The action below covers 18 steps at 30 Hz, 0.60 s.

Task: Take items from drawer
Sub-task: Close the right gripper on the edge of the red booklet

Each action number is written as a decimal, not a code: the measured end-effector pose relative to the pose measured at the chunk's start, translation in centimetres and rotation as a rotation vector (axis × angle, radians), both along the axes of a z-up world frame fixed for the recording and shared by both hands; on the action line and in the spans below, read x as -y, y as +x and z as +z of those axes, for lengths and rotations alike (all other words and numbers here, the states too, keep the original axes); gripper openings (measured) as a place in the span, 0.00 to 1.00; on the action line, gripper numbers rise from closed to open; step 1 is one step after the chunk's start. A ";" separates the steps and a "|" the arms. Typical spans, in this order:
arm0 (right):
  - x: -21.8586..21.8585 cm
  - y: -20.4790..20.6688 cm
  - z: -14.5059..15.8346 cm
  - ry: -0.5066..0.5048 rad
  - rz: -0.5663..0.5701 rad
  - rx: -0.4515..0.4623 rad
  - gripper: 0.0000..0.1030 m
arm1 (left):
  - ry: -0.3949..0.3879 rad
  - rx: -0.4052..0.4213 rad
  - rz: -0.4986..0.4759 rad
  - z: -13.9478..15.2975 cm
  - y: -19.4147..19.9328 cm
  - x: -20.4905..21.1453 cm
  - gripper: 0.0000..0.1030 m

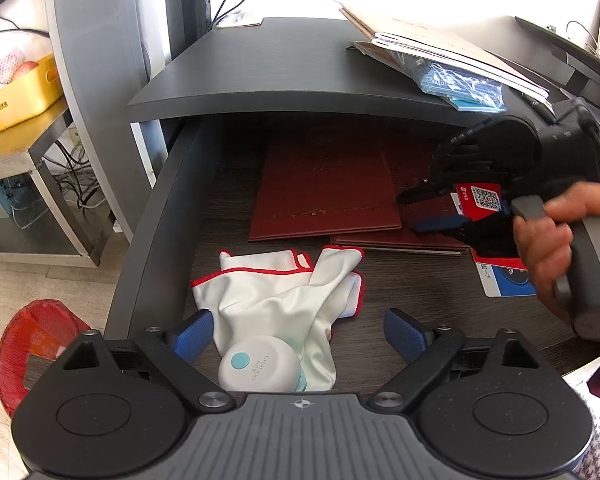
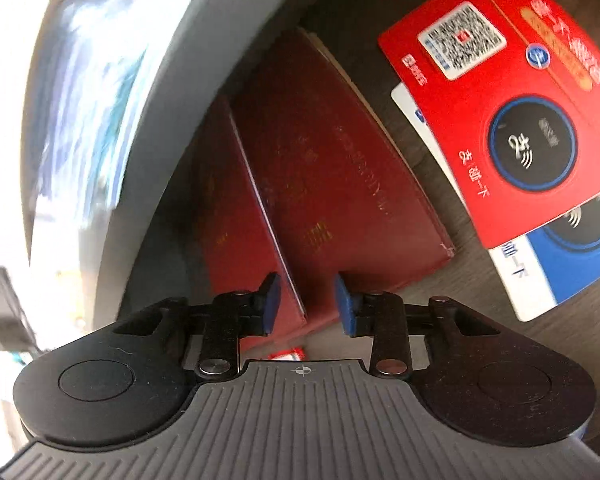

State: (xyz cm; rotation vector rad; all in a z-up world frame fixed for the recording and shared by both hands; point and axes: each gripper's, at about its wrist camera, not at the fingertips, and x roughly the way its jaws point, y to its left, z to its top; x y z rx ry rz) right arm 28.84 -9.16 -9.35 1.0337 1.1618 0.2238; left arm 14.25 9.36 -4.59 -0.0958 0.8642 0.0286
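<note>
Maroon stiff booklets (image 2: 340, 184): lying flat in dark open drawer (image 1: 156, 216); thin, take by edge.
Right gripper (image 2: 306, 300): hovering, jaws parted, empty.
Left gripper (image 1: 298, 332): released, white soft cloth (image 1: 284, 292) at 12 o'clock.

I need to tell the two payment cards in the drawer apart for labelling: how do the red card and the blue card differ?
The red card lies on top and shows nearly in full; the blue card lies under it, mostly covered. The red card has a red face with a QR code; the blue card shows blue and white, with no QR code visible. Both lie flat on the drawer floor and carry a dark round tap symbol.
</note>
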 end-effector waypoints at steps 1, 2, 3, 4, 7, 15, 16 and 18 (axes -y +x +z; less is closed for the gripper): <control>-0.1 0.0 0.2 -0.006 0.010 0.005 0.41 | -0.023 0.003 0.014 0.1 0.2 -0.5 0.83; -0.3 0.1 0.3 -0.013 0.020 0.009 0.43 | -0.045 0.006 0.029 0.2 0.4 -0.9 0.80; -0.4 0.1 0.5 -0.019 0.029 0.014 0.44 | -0.064 0.012 0.046 0.4 0.6 -1.4 0.76; -0.6 0.2 0.7 -0.026 0.039 0.019 0.44 | -0.079 0.023 0.067 0.7 0.8 -2.0 0.76; -1.0 0.3 1.2 -0.045 0.069 0.032 0.44 | -0.099 0.054 0.093 1.6 1.0 -2.9 0.76; -2.2 0.7 2.5 -0.096 0.146 0.070 0.27 | -0.140 0.020 0.045 0.4 0.3 -2.1 0.76; -2.5 0.8 2.6 -0.093 0.151 0.074 0.26 | -0.140 0.016 0.040 0.3 0.1 -2.0 0.76; -3.1 1.0 2.9 -0.087 0.159 0.083 0.29 | -0.128 0.016 0.032 0.1 -0.1 -2.0 0.77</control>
